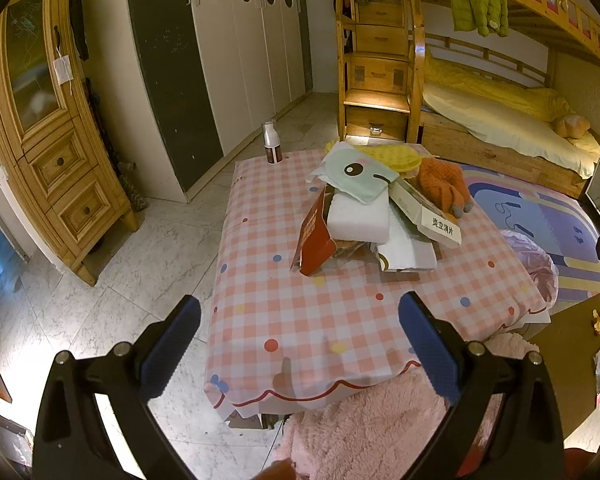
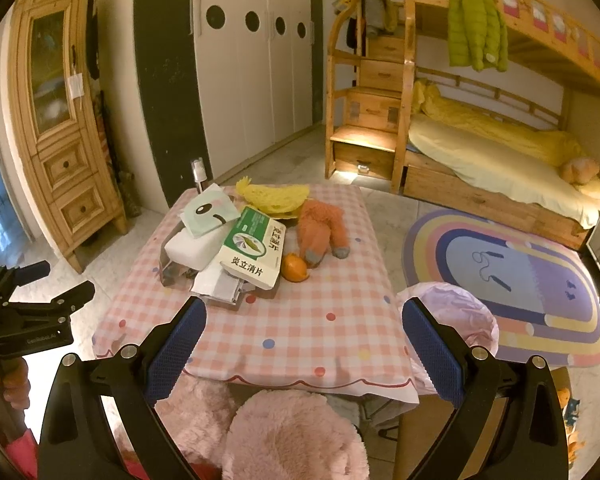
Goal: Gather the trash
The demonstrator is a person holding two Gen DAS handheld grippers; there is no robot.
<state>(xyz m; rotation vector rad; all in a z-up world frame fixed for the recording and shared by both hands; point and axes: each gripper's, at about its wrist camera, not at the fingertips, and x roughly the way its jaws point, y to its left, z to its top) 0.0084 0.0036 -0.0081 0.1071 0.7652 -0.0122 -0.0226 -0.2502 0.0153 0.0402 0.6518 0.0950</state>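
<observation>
A pile of trash lies on the pink checked table [image 1: 340, 320]: a red carton [image 1: 316, 236], a white foam block [image 1: 360, 220], crumpled paper [image 1: 408, 252], a white and green medicine box [image 2: 256, 252] and an orange peel [image 2: 294, 267]. A pink plastic bag [image 2: 456, 316] stands open at the table's right side. My left gripper [image 1: 300, 344] is open and empty, above the table's near edge. My right gripper [image 2: 304, 348] is open and empty, also short of the pile.
An orange plush toy [image 2: 320, 232], a mint face cloth [image 2: 210, 212], a yellow mesh piece [image 2: 276, 196] and a spray bottle [image 1: 271, 142] also sit on the table. A rainbow rug [image 2: 520, 280], a bunk bed [image 2: 500, 160] and a wooden cabinet [image 1: 48, 140] surround it.
</observation>
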